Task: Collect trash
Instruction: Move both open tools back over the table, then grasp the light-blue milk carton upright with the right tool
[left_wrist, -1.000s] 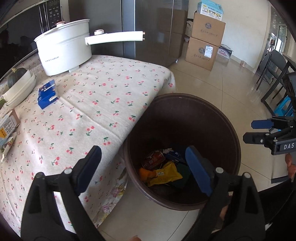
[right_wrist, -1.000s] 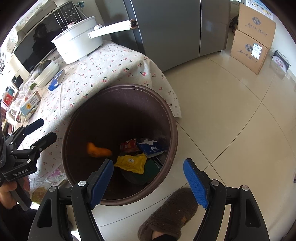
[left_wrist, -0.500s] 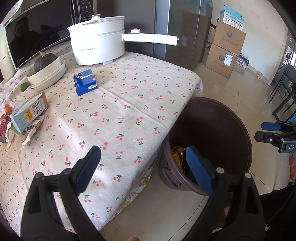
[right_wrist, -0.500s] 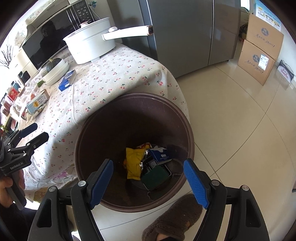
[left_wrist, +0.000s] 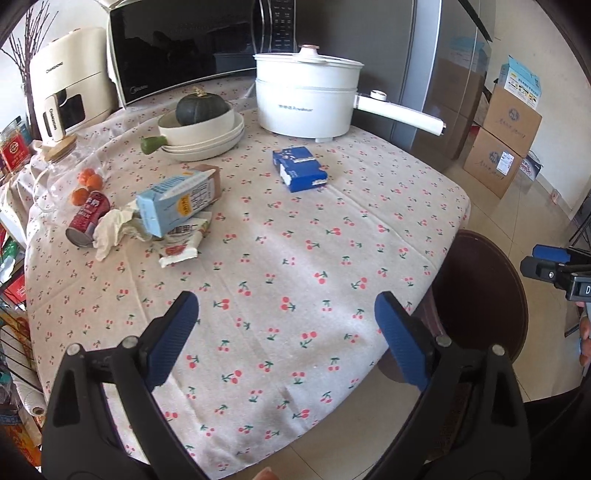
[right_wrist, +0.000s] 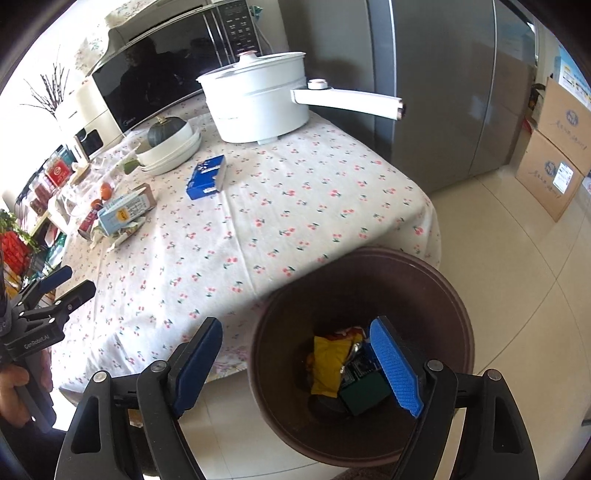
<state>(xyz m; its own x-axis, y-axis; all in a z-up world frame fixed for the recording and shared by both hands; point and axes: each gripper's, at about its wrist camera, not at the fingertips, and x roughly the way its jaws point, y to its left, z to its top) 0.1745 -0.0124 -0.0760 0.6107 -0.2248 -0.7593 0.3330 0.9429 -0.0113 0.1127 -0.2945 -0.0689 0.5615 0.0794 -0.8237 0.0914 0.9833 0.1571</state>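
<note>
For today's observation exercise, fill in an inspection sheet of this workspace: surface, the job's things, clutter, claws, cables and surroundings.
Surface: table under cherry-print cloth.
Job's things: brown bin on the floor beside the table, wrappers inside; blue box, milk carton, red can, tissue and wrapper on the table.
Clutter: white pot, bowls with squash, oranges.
Claws: left claw open, empty; right claw opening, empty.
Cables: nothing seen.
Surroundings: microwave, fridge, cardboard boxes.

A white electric pot (left_wrist: 308, 99) with a long handle stands on the cherry-print tablecloth (left_wrist: 295, 266), beside stacked bowls (left_wrist: 207, 129) holding a dark green squash (left_wrist: 201, 107). Behind them sits a black microwave (left_wrist: 184, 40); cardboard boxes (left_wrist: 506, 140) stand stacked on the tiled floor.
</note>
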